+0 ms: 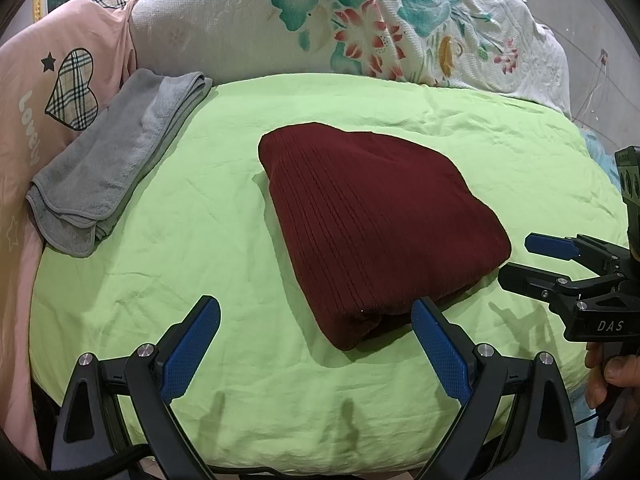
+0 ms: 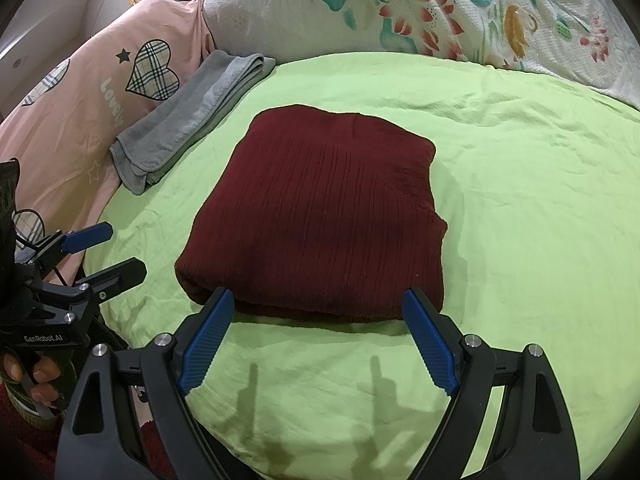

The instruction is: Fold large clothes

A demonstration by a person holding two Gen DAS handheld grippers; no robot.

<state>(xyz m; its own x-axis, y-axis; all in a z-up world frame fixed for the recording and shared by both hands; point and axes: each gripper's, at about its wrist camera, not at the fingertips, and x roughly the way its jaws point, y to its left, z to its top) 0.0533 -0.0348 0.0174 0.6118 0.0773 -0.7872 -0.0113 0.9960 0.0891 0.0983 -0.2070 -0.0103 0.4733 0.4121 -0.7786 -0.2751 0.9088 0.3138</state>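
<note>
Two grippers, my left gripper [image 1: 316,344] and right gripper [image 2: 318,334], hang spread wide and empty over the bed's near edge; the folded maroon knit sweater [image 2: 320,216] lies just beyond my fingertips, mid green sheet [image 2: 520,200], gray towel [image 2: 192,120] toward the far-left corner, floral quilt [image 2: 460,8] along the far edge.

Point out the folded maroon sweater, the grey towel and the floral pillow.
maroon sweater [image 2: 320,216]: right wrist view, middle of its ribbed top face.
grey towel [image 1: 108,164]: left wrist view, centre of its folded upper layer.
floral pillow [image 1: 248,24]: left wrist view, plain white area left of the flowers.
</note>
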